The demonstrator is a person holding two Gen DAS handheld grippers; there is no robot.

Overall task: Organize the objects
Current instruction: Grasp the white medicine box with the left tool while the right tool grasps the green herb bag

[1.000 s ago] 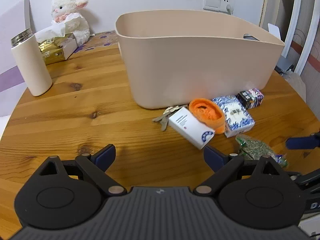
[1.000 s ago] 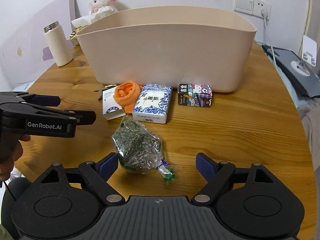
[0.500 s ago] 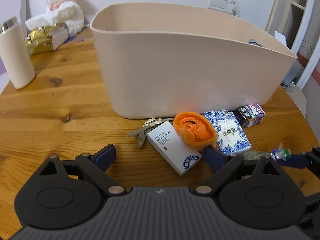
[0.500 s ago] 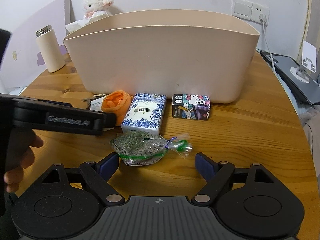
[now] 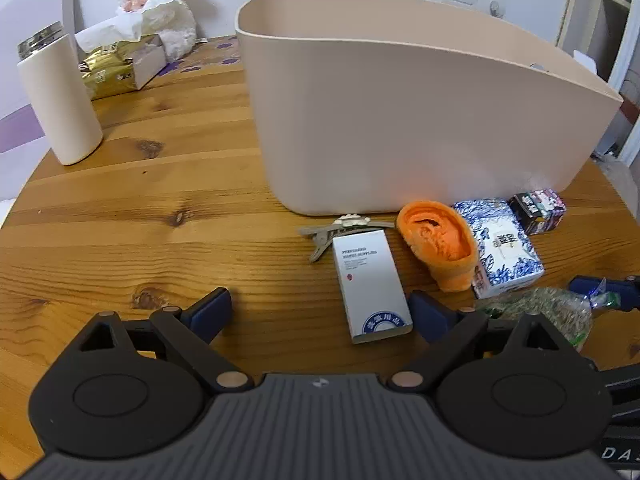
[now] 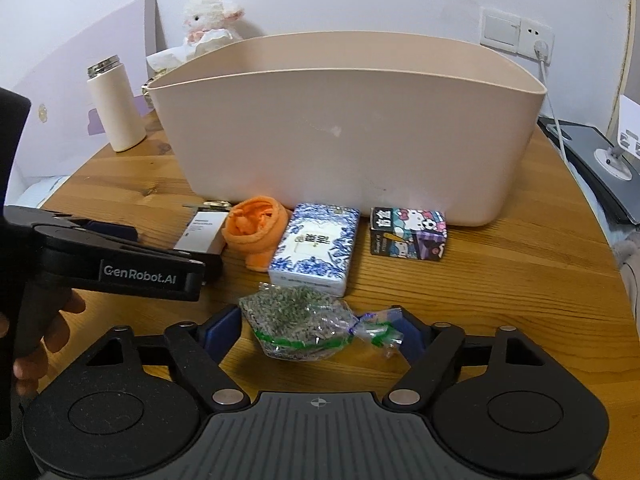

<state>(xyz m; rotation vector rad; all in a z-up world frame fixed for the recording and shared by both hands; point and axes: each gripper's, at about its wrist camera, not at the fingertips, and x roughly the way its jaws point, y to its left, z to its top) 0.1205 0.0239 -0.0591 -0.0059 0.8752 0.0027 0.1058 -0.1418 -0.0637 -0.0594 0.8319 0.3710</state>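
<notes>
A large beige bin (image 5: 400,120) (image 6: 340,140) stands on the round wooden table (image 5: 160,220). In front of it lie a hair clip (image 5: 340,230), a white box (image 5: 370,280) (image 6: 204,230), an orange sock (image 5: 440,240) (image 6: 256,228), a blue-and-white pack (image 5: 500,248) (image 6: 316,248) and a cartoon box (image 5: 538,210) (image 6: 408,232). My left gripper (image 5: 320,314) is open, with the white box just inside its right finger. My right gripper (image 6: 318,331) is open around a clear bag of green herbs (image 6: 296,328) (image 5: 536,310), which lies crosswise between its fingers.
A white thermos (image 5: 60,100) (image 6: 116,108), a gold-wrapped tissue box (image 5: 116,68) and a plush lamb (image 5: 156,0) sit at the back left. A grey device (image 6: 592,160) and a plugged-in cable (image 6: 540,48) are at the right. A hand (image 6: 40,344) holds the left gripper.
Both grippers moved closer to the row of objects. The herb bag has turned crosswise and now sits between the right fingers. The white box now lies by the left gripper's right finger.
</notes>
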